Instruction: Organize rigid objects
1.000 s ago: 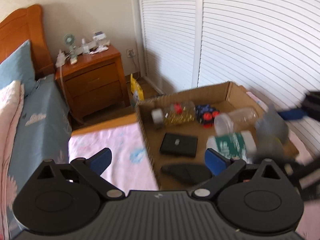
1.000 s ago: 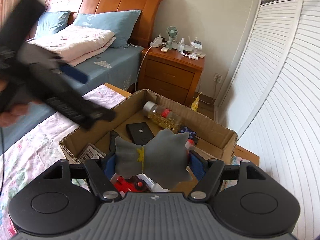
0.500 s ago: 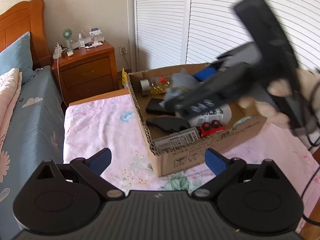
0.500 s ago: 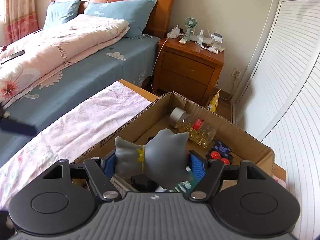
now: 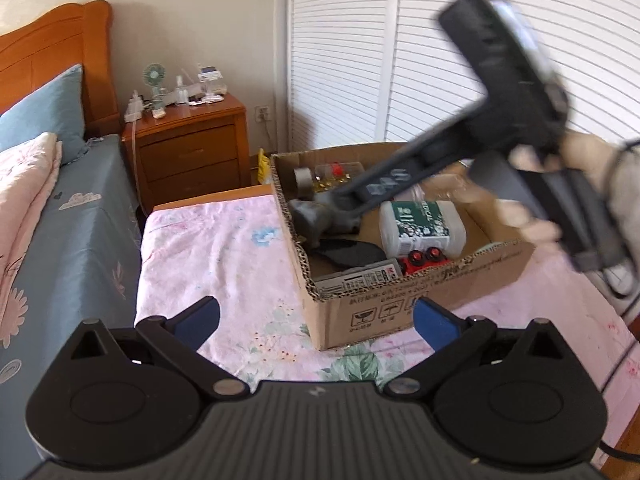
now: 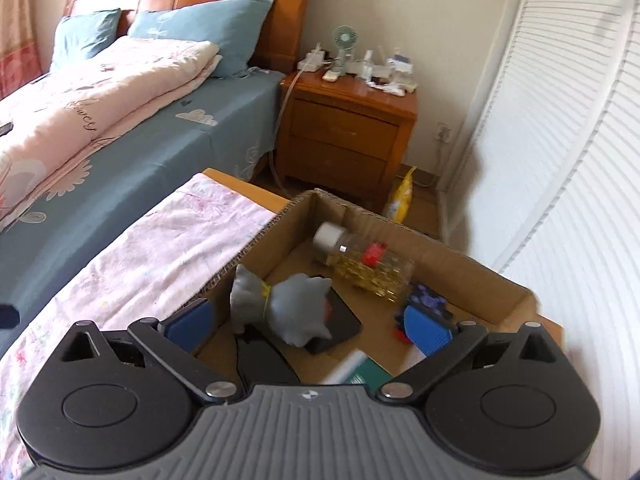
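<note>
Left wrist view: the left tongs (image 5: 316, 322) stand wide, spreading the last bit further, with nothing between them, above a pink flowered cloth (image 5: 216, 256) on the counter. Ahead sits one cardboard box (image 5: 420, 300). Half a second ago the right tongs (image 5: 320, 216) hung over it gripping a grey toy (image 5: 316, 220); now that toy lies inside the near-left corner, against the wall. A person's hand (image 5: 540, 200) holds the right tool. Counted in the box here: one grey toy, one white bottle with a green label (image 5: 420, 226), one clear jar (image 5: 332, 176), one red toy car (image 5: 420, 258), one black curved piece (image 5: 348, 252), one flat printed packet (image 5: 360, 278)

Right wrist view: the right tongs (image 6: 308, 326) are springing apart, where a moment ago they pinched the toy. The grey toy (image 6: 288, 304) sits free between the pads, touching neither, partly on one black flat slab (image 6: 340, 328). One jar of yellow beads (image 6: 368, 266) lies beyond, one dark blue toy (image 6: 428, 300) at the right. Judging from this, the toy counts as put away and both tools are free for the next item
</note>
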A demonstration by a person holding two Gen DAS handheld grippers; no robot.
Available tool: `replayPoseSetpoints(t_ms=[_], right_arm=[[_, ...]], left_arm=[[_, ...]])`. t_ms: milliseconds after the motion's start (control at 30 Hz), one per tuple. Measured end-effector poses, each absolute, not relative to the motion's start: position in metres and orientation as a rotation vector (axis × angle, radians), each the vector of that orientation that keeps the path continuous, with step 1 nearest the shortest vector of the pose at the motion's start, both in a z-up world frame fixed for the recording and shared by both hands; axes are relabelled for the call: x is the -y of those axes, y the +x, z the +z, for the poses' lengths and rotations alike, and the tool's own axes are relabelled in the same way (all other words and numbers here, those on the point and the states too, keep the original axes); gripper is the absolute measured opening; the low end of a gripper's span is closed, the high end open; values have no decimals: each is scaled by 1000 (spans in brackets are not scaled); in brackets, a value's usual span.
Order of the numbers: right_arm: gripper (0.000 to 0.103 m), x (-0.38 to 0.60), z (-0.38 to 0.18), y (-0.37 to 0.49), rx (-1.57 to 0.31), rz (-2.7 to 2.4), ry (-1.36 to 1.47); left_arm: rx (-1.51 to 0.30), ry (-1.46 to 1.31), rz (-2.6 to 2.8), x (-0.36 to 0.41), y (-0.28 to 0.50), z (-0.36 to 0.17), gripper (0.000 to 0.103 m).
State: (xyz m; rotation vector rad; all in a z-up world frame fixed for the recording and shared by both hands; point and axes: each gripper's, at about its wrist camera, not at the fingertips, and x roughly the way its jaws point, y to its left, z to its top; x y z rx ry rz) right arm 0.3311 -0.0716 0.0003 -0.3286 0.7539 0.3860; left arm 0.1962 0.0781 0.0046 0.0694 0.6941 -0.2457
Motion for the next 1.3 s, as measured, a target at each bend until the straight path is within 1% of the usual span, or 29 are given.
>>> replayPoseSetpoints(t_ms=[133,233,533,900,1300], right_arm=[[103,90,13,296,-740,277,-342],[103,107,16,269,-767,168,-321],[103,146,4,196,-843,-1,-167],[103,162,8,172,-828,-37,-76],[103,158,9,167,-828,-15,-74]], left_arm=[[-681,71,-189,-76,191,9,102],[-685,76,-138,-71,188,12,102],[-722,73,-54,-45,171,26,102],[-743,73,-46,-28,159,36,102],[-762,64,-39,-22,159,34,102]])
